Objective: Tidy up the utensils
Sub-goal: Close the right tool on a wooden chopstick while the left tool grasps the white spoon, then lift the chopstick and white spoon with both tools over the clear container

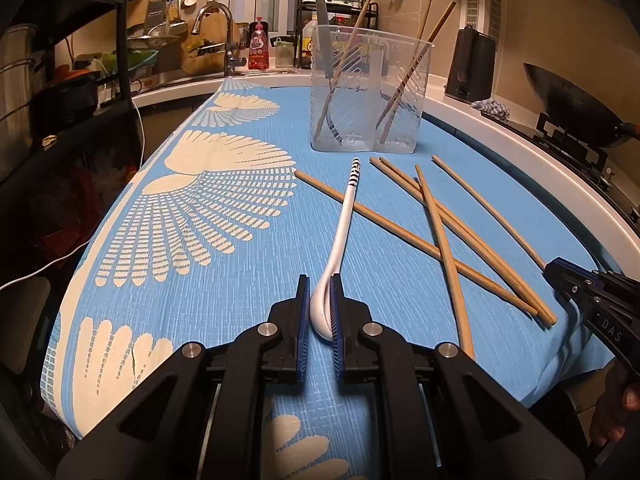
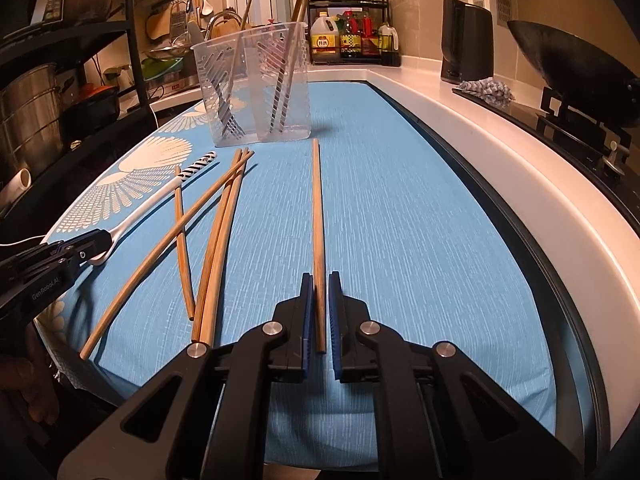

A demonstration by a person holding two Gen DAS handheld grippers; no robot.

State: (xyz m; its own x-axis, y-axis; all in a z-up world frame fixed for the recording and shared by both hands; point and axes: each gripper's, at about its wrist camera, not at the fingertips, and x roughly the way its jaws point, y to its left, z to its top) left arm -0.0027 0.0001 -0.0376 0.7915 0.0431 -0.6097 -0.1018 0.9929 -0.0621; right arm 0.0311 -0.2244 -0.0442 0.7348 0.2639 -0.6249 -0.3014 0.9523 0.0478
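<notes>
White ceramic spoon [image 1: 342, 236] pinched between left gripper [image 1: 320, 308] jaws, wooden chopstick [image 2: 318, 240] between narrowly parted right gripper [image 2: 319, 308] jaws, grip uncertain; several chopsticks already in clear plastic holder [image 1: 370, 92], four loose beyond.

Black kettle [image 2: 466, 42] on counter beside wok [image 2: 576, 68]; faucet [image 1: 216, 28] behind.

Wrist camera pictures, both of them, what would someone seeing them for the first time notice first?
Probably the left gripper closed around the bowl of a white spoon on the blue patterned cloth, and the right gripper straddling a single chopstick lying apart on the right. Next, the crossed pile of loose chopsticks between them, and the clear utensil holder standing at the cloth's far end with utensils upright inside.
</notes>
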